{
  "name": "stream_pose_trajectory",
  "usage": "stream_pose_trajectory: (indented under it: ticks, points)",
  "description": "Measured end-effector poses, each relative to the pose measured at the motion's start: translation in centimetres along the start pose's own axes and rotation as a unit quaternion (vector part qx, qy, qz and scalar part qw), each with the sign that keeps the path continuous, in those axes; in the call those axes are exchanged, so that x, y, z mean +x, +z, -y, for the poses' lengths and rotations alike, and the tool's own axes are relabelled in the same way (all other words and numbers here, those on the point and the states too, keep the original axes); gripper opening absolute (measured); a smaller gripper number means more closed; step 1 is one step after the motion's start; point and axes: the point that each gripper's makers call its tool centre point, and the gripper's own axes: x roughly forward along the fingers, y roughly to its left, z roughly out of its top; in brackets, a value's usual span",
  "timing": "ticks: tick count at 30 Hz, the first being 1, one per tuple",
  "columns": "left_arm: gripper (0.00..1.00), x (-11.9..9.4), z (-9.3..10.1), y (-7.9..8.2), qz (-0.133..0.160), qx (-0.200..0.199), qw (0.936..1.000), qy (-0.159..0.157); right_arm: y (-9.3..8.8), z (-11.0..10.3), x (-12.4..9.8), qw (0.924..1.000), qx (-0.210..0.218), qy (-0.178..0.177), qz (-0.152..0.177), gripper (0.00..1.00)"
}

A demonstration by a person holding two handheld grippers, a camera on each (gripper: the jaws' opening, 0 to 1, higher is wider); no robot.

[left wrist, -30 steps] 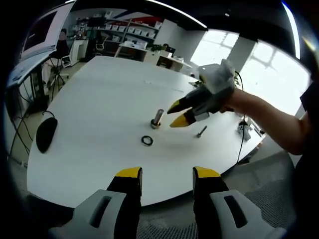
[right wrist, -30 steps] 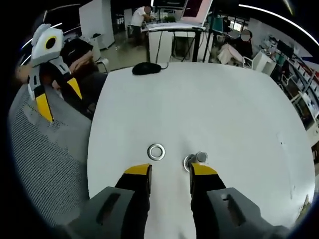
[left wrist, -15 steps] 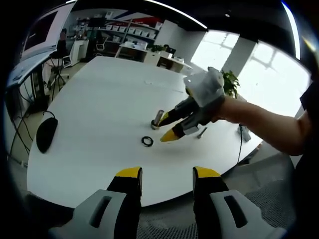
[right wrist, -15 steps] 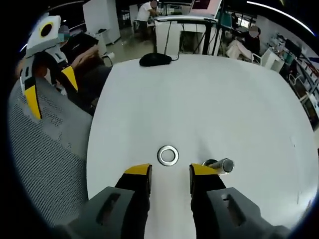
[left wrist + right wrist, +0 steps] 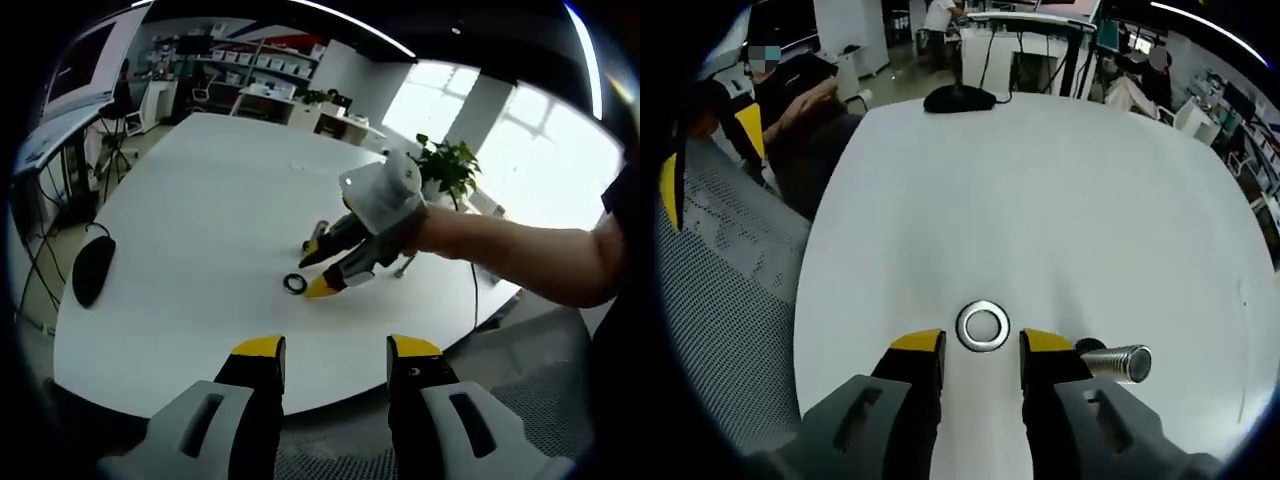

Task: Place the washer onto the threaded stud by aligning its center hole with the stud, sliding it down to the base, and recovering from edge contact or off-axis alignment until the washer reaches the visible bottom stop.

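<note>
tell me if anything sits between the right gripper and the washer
Nothing visible does. The washer lies flat on the bare white table just ahead of the open right gripper, centred on the gap between its jaws. The threaded stud stands off to one side, apart from the washer.

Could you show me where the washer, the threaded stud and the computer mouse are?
washer [image 5: 983, 326], right gripper view, on its flat metal ring.
threaded stud [image 5: 1118, 362], right gripper view, on its shaft.
computer mouse [image 5: 92, 269], left gripper view, on its dark top.
</note>
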Motion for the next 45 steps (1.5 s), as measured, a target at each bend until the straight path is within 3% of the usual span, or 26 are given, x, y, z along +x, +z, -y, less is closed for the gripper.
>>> stream_pose_trajectory:
  ticks: [7,8,13,23,32,45]
  points:
    - [0.39,0.0,0.1,0.0,-0.001,0.001,1.0,-0.002,-0.4,-0.2,0.8,0.9999,-0.005,-0.002,-0.011,0.3]
    - [0.39,0.0,0.1,0.0,-0.001,0.002,1.0,-0.002,0.0,-0.2,1.0,1.0,0.002,-0.001,0.005,0.29]
    - [0.39,0.1,0.1,-0.1,-0.004,0.002,1.0,-0.002,0.1,-0.2,1.0,1.0,0.004,0.0,0.008,0.26]
    - [0.39,0.0,0.1,-0.1,-0.001,0.003,1.0,-0.003,-0.1,-0.1,0.9,0.9999,0.012,-0.006,0.0,0.24]
    - [0.39,0.0,0.2,0.1,0.002,0.002,1.0,-0.003,0.3,0.6,-0.9,0.999,0.037,-0.014,0.019,0.24]
    - [0.39,0.0,0.1,0.1,0.002,0.003,1.0,-0.003,0.2,0.9,-4.3,0.9983,0.036,-0.037,0.026,0.23]
